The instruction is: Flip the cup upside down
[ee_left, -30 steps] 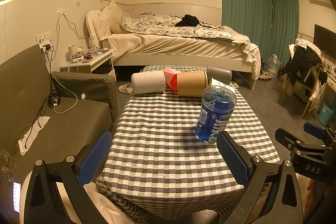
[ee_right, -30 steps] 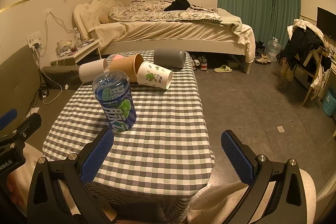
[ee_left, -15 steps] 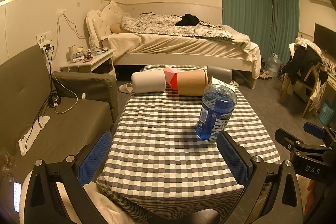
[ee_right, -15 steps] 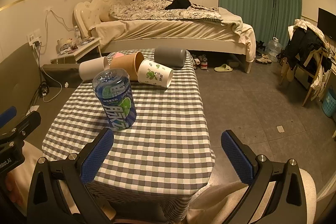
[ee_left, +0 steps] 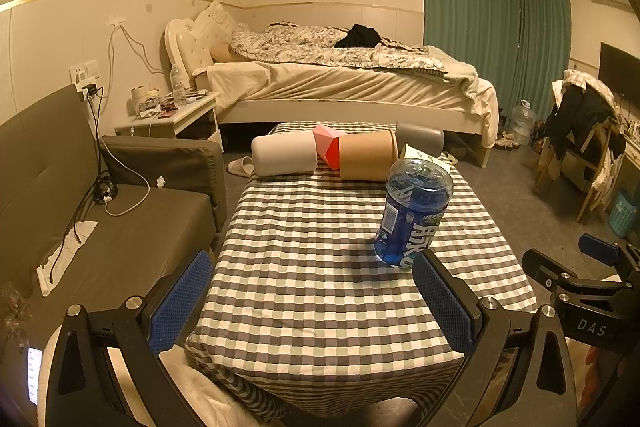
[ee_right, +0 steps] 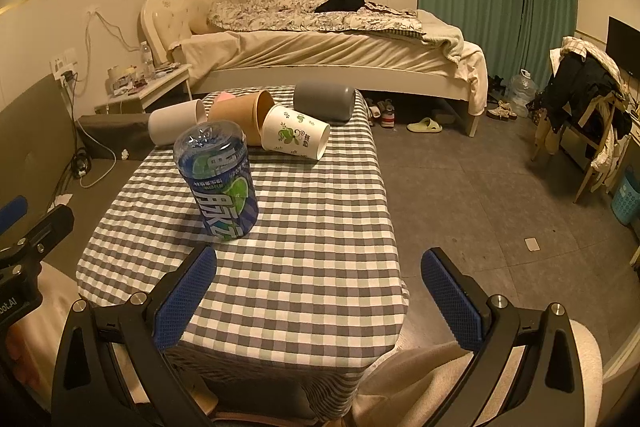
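Knocking things over is my chief worry: the blue cup (ee_right: 216, 183) stands mouth-down near the middle of the checked table (ee_right: 320, 267), at about eleven o'clock from my right gripper (ee_right: 316, 295) and one o'clock from my left gripper (ee_left: 312, 297). It looks light, so a fast or off-centre approach could tip or skid it. Behind it at twelve o'clock lie the white printed cup (ee_right: 296, 137), the brown cup (ee_right: 244, 117), the white cup (ee_left: 285, 158) and the grey cup (ee_right: 324, 102), all on their sides and apt to roll if nudged. Both my grippers hover low at the table's near edge, pointing level across it, jaws spread wide and holding nothing.
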A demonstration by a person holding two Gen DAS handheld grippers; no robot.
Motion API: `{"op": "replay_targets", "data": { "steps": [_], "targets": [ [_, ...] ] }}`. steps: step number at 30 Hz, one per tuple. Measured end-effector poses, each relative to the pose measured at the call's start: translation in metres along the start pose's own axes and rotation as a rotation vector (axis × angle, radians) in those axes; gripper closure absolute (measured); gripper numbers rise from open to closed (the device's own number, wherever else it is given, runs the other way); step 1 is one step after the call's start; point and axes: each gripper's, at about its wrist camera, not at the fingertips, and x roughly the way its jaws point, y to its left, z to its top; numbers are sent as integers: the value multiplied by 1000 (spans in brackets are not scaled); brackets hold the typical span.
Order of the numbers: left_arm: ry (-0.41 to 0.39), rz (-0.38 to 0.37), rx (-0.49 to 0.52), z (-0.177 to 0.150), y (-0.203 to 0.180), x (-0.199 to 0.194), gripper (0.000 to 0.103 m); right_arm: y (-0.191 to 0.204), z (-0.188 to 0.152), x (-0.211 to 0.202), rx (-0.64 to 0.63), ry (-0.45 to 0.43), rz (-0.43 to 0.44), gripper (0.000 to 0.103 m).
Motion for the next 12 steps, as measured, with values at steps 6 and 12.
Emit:
{"op": "replay_targets", "data": {
  "steps": [6,12],
  "targets": [
    [4,-1,1,-2,3,-2,0,1,0,1,-2,8,-4,0],
    [-2,-9,10,-3,4,-3,0,1,0,2,-2,12,-8,0]
  ]
}}
